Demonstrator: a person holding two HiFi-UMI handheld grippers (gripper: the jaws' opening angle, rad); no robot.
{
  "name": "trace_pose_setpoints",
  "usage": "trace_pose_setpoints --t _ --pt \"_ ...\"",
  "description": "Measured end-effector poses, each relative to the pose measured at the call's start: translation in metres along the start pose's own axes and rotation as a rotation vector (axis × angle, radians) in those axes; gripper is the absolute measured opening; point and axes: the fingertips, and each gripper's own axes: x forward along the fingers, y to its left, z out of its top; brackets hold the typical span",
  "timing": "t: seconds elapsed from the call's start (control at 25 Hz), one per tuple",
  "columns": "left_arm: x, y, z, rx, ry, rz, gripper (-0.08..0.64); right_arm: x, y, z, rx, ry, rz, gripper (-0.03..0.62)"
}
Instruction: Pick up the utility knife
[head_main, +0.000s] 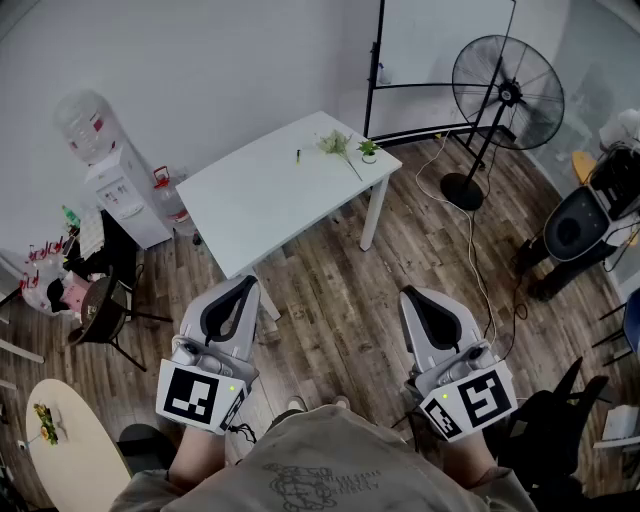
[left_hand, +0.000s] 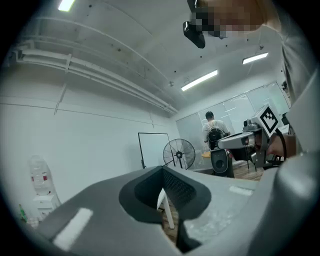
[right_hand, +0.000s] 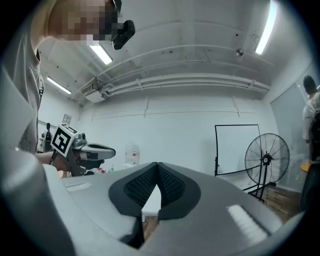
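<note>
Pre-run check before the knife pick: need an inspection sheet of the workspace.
Surface: white table, set apart from both grippers.
Job's things: small dark-and-yellow item on the table, possibly the utility knife; too small to confirm.
Clutter: green sprigs and small potted plant near the table's far corner.
Grippers: left hand-held gripper and right hand-held gripper shut, empty, level, over the wood floor.
Cables: cord trailing across the floor beside the fan.
Surroundings: water dispenser, whiteboard stand.

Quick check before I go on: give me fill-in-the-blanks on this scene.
1. The left gripper and right gripper are both ___ and empty.
2. The white table stands on a ___ floor.
3. The standing fan is to the table's ___ in the head view.
Missing: shut; wooden; right.
</note>
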Motion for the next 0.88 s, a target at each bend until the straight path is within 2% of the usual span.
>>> trace_pose_setpoints --t 0.16,0.4,0.88 --pt "0.004 -0.005 -0.001 0.002 0.005 0.002 0.002 -0.002 -0.006 0.000 0.029 -0.019 0.010 0.028" --pt "0.016 -0.020 -0.004 -0.004 0.015 -0.005 0.002 -0.010 -0.014 0.001 0.074 -0.076 0.070 0.029" --pt "0.029 -0.036 -0.006 0.008 0.032 -0.001 0.002 -0.023 -0.050 -0.015 0.131 -0.071 -0.017 0.031"
